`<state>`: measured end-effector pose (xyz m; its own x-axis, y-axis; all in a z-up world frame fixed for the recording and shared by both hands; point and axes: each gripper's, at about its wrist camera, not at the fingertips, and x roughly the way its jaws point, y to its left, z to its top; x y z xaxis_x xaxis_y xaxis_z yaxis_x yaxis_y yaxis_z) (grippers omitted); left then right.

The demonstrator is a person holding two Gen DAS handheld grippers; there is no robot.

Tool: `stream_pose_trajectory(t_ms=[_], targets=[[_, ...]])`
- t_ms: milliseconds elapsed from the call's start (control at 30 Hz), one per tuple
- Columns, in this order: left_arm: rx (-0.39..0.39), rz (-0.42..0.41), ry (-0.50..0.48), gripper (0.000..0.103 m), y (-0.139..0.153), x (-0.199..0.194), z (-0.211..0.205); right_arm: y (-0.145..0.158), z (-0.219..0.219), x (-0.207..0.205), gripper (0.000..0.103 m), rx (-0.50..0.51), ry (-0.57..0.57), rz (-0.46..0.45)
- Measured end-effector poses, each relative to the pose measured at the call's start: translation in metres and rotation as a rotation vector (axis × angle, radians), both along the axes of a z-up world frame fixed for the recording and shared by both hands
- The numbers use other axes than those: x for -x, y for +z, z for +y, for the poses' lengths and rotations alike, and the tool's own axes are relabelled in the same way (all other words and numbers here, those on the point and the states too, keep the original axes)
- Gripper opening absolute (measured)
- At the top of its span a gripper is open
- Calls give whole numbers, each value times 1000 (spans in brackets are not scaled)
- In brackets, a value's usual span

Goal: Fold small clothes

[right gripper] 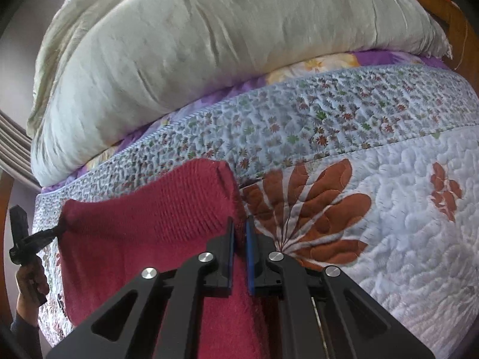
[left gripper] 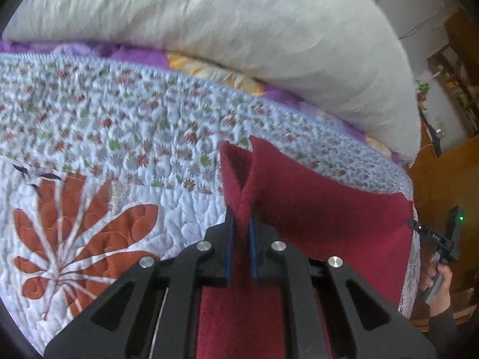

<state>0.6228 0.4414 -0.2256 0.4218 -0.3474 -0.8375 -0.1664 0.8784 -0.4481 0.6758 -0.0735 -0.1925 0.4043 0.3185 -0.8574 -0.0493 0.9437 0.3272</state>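
Observation:
A dark red knitted garment [left gripper: 314,209] hangs stretched between both grippers over a quilted bedspread [left gripper: 89,137]. My left gripper [left gripper: 242,224] is shut on one top corner, and the cloth bunches up between its blue pads. The right gripper [left gripper: 416,224] shows at the right edge of the left wrist view, pinching the other corner, with a hand below it. In the right wrist view my right gripper [right gripper: 239,230] is shut on the garment [right gripper: 149,224] at its top corner. The left gripper [right gripper: 58,230] holds the far corner at the left edge.
A big off-white pillow or duvet [left gripper: 239,36] lies across the back of the bed on a purple flowered sheet [left gripper: 209,68]. The quilt [right gripper: 389,209] carries large rust-coloured flower prints. Wooden furniture [left gripper: 449,164] stands beyond the bed's right edge.

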Motion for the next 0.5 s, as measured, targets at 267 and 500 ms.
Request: stream_pose_trajectory(t_ms=[267, 500], targets=[[11, 126, 55, 15, -53, -9, 9, -53, -1, -21, 7, 37, -9, 84], [126, -94, 11, 23, 7, 17, -8, -37, -18, -10, 16, -49, -30, 15]])
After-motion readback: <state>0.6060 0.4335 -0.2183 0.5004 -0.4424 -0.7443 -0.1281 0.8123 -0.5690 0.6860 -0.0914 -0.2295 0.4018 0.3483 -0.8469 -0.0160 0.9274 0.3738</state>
